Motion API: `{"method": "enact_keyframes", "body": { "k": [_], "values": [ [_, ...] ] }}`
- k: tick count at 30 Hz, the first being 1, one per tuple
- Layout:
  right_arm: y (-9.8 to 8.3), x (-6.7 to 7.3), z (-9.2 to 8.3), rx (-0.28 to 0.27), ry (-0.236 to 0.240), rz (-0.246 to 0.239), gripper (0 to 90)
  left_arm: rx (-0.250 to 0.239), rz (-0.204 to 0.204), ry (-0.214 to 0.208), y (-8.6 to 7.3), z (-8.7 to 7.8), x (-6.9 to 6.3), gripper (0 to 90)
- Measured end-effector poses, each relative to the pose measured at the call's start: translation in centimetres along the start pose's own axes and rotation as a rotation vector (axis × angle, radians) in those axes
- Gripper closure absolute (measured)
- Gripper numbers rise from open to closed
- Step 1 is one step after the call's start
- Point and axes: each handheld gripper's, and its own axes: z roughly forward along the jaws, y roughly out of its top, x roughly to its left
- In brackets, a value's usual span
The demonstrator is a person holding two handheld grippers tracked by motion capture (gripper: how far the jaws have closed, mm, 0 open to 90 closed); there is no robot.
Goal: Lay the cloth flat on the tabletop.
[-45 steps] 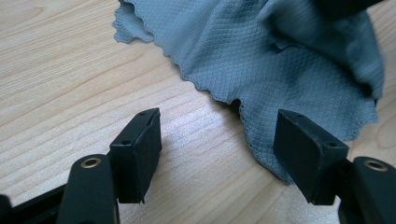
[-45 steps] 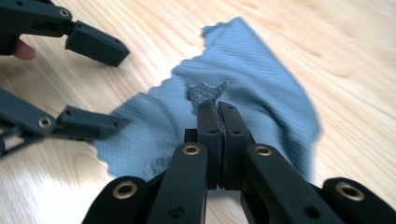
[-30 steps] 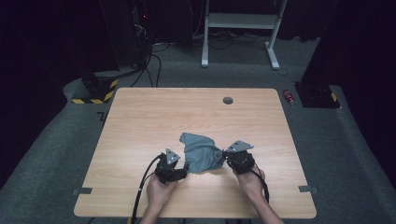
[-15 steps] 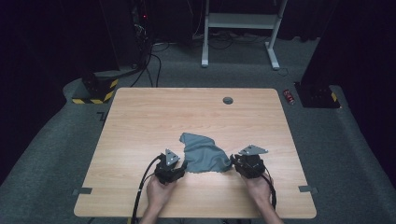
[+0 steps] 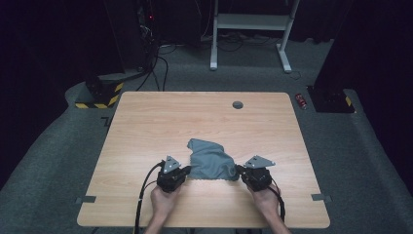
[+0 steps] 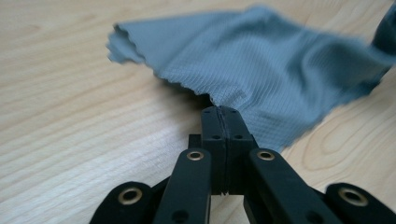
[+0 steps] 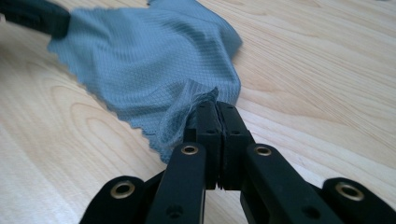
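Fingers (image 6: 212,122) of left gripper (image 5: 188,170) just closing, pinching grey cloth (image 5: 210,160) edge, right gripper (image 5: 239,169) clamping opposite corner, wooden table (image 5: 146,126).

The grey cloth (image 6: 280,60) runs off the left gripper view's right edge, its far end blurred

On the table (image 5: 146,122) the cloth (image 5: 210,160) lies near my edge, about midway across. My left gripper (image 5: 186,170) sits at its left corner, my right gripper (image 5: 240,170) at its right corner, each pinching the near hem, the cloth stretched between them and spreading away from me. Behind the cloth, toward the far edge, is a small round grommet (image 5: 237,105). Beyond the table's far right corner a can (image 5: 302,101) lies on the floor.
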Motion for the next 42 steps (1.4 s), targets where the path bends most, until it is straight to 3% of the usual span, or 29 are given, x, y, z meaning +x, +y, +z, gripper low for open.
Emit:
{"method": "enact_keyframes", "body": {
  "k": [2,7,13,18,21,24,28,36,37,42],
  "values": [
    [0.2,0.3,0.0,0.001,0.014,-0.023,88.6,0.001,-0.001,-0.003,0.1,-0.8,0.4,89.8],
    [0.4,1.3,0.4,0.013,0.075,-0.06,88.0,0.031,0.008,0.044,-0.6,-2.3,1.3,89.7],
    [-0.2,2.3,0.8,-0.015,0.109,-0.075,72.1,0.076,0.007,0.118,-1.6,-3.1,2.4,88.9],
    [0.2,1.6,-0.3,-0.068,0.11,-0.041,67.5,0.092,0.033,0.157,-1.8,-3.4,2.5,84.9],
    [0.7,0.7,-0.4,-0.077,0.096,0.001,66.8,0.069,0.002,0.154,-1.8,-3.5,2.8,76.0],
    [1.5,0.2,0.8,-0.026,0.068,0.032,65.5,0.046,-0.034,0.125,-1.4,-3.4,3.1,61.1],
    [2.5,-0.1,3.4,0.039,0.045,0.04,63.3,0.079,-0.005,0.148,-1.2,-2.6,3.0,50.8],
    [3.4,-0.3,7.2,0.129,0.042,0.102,62.6,0.132,0.017,0.189,-2.1,-1.5,3.0,45.8],
    [3.5,-0.4,7.5,0.138,0.044,0.099,63.4,0.112,0.03,0.192,-2.4,-1.5,3.0,44.6],
    [3.6,-0.3,8.2,0.172,0.048,0.09,77.6,0.115,0.032,0.198,-2.3,-1.3,3.0,41.9]
  ]
}}
